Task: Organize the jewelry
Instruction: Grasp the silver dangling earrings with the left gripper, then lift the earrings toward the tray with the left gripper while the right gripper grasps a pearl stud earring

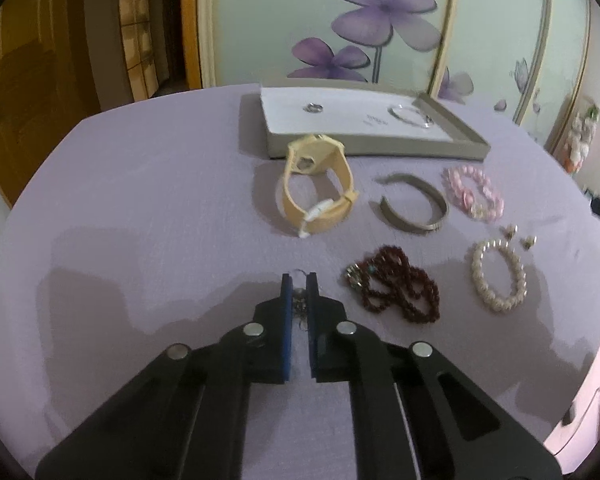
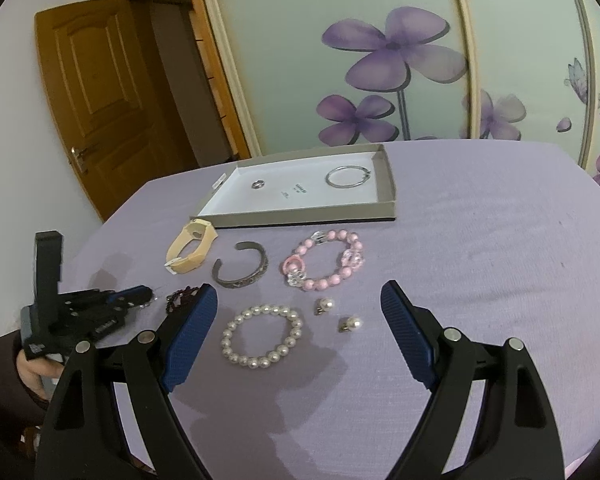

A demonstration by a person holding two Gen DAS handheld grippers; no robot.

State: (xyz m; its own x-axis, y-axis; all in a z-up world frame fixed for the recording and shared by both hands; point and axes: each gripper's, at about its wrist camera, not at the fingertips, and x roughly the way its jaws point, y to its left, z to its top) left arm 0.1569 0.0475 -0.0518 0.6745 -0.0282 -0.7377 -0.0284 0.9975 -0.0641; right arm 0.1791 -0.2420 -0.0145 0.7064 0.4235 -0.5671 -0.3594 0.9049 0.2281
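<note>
here left tongs point(image 1: 299, 280) pinch a thin metal chain point(image 1: 300, 308); right tongs point(image 2: 298, 304) gape over round pearls point(image 2: 262, 336).

The left tool point(image 1: 299, 284) pinches a small metal chain point(image 1: 300, 308) on the counter point(image 1: 160, 208), beside dark red beads point(image 1: 396, 290).
</note>
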